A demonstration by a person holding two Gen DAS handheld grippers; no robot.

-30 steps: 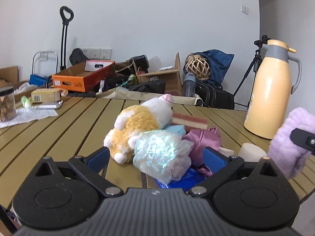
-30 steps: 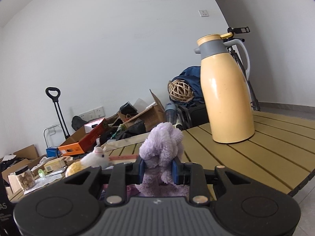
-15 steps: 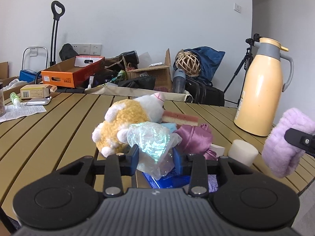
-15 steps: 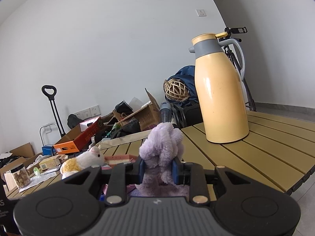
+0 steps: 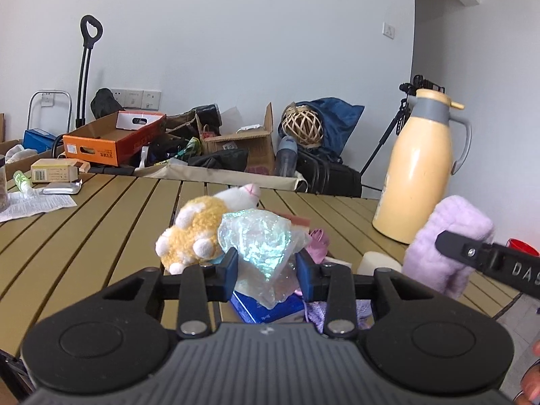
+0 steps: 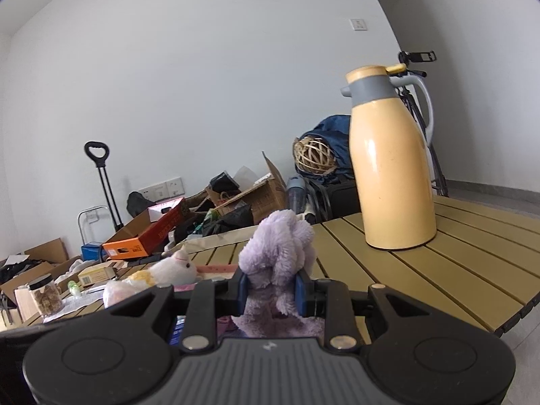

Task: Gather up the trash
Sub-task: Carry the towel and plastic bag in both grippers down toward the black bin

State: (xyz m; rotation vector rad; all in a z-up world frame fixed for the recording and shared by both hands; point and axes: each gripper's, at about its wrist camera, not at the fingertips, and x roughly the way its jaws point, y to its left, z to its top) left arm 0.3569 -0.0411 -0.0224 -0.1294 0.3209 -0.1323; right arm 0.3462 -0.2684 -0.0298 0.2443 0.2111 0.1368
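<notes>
My left gripper (image 5: 268, 270) is shut on a crumpled iridescent plastic bag (image 5: 260, 246) and holds it above the wooden slat table (image 5: 101, 222), in front of an orange-and-white plush toy (image 5: 199, 229). My right gripper (image 6: 272, 287) is shut on a fluffy purple cloth (image 6: 280, 256), which also shows at the right of the left wrist view (image 5: 445, 243). Under the bag lie a blue packet (image 5: 266, 305), a pink satin cloth (image 5: 319, 239) and a white roll (image 5: 376, 261).
A tall yellow thermos (image 5: 418, 172) stands at the table's right side (image 6: 391, 175). Papers, a small box (image 5: 55, 172) and a jar (image 6: 44, 293) sit at the far left. Boxes and bags crowd the floor behind the table. A red object (image 5: 521, 246) lies past the right edge.
My left gripper has closed on the plastic bag and lifted it from the pile. The right gripper keeps its hold on the purple cloth and has shifted a little.
</notes>
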